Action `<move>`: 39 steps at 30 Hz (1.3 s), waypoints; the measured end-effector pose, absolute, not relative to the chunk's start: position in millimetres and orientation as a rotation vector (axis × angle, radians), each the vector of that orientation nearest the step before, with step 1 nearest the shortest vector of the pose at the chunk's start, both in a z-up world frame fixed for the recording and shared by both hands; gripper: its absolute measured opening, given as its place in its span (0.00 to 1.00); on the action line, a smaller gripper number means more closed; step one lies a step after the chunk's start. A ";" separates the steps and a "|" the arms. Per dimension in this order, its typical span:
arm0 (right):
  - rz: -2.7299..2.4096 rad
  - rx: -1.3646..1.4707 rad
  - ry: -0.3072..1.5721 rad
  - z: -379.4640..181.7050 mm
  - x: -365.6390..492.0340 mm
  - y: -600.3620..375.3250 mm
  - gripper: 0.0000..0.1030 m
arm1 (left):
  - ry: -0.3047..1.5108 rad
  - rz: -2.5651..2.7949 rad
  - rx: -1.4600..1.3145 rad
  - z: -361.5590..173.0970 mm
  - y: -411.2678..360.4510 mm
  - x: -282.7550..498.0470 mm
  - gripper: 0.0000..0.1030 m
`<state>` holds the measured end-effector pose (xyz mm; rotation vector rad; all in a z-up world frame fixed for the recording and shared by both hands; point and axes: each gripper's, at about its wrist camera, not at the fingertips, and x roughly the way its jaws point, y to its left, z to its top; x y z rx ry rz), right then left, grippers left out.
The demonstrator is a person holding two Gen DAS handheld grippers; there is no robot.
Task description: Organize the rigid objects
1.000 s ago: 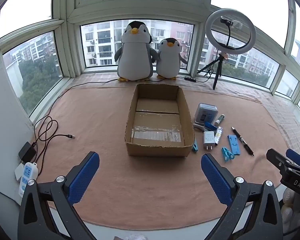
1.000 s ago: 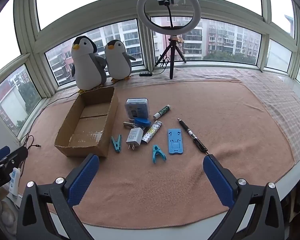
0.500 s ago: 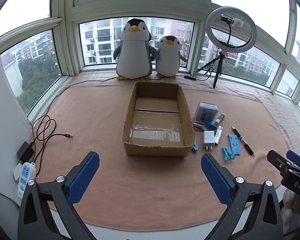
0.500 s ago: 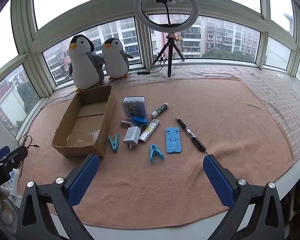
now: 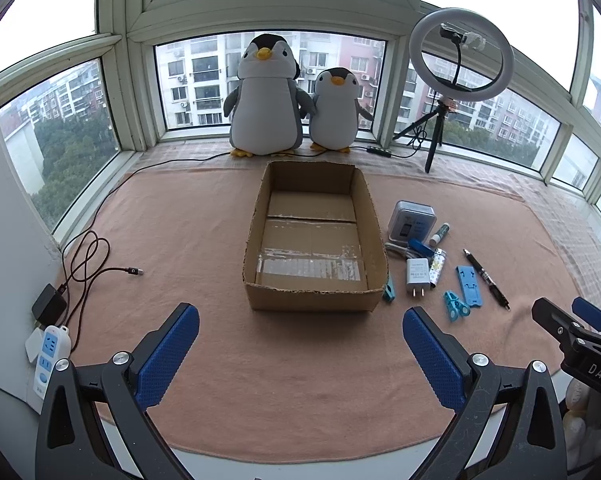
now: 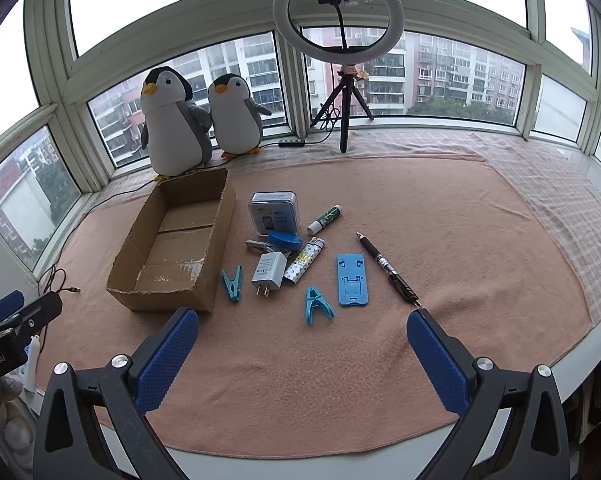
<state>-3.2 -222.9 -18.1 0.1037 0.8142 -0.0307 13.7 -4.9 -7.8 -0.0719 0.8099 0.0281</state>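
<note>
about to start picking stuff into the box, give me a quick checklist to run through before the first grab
1. Cardboard box open, nothing inside: ok.
2. Left gripper open, nothing held: ok.
3. Right gripper open, nothing held: ok.
4. Nearest item, the blue clip, lies apart from its neighbours with room for the fingers: ok.
5. White charger free to lift: not ok, it touches the patterned lighter and a grey cable.
6. Black pen capped: cannot tell.
</note>
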 end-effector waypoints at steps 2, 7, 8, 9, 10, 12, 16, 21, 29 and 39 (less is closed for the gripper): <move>-0.033 0.102 0.813 -17.9 -3.4 -222.4 1.00 | 0.812 0.027 -0.071 -8.3 -5.2 14.2 1.00; -0.032 0.101 0.814 -17.9 -2.5 -221.4 1.00 | 0.814 0.027 -0.068 -8.7 -5.4 15.0 1.00; -0.032 0.100 0.814 -17.8 -2.4 -221.4 1.00 | 0.815 0.027 -0.068 -8.9 -5.4 15.2 1.00; -0.032 0.099 0.813 -17.9 -2.5 -221.1 1.00 | 0.815 0.027 -0.068 -9.0 -5.5 15.2 1.00; -0.033 0.098 0.813 -17.8 -2.6 -220.8 1.00 | 0.816 0.027 -0.067 -9.2 -5.4 15.6 1.00; -0.032 0.099 0.813 -17.8 -2.5 -220.9 1.00 | 0.816 0.027 -0.067 -9.1 -5.3 15.9 1.00; -0.034 0.102 0.816 -17.1 -2.0 -219.9 1.00 | 0.816 0.028 -0.069 -9.4 -4.9 16.3 1.00; -0.034 0.102 0.817 -17.2 -1.6 -219.7 1.00 | 0.815 0.029 -0.069 -9.4 -4.7 16.9 1.00; -0.036 0.104 0.820 -17.4 -1.0 -219.6 1.00 | 0.814 0.024 -0.066 -7.9 -4.8 18.2 1.00; -0.040 0.112 0.824 -18.4 -2.7 -222.1 1.00 | 0.813 0.023 -0.067 -8.1 -5.0 18.1 1.00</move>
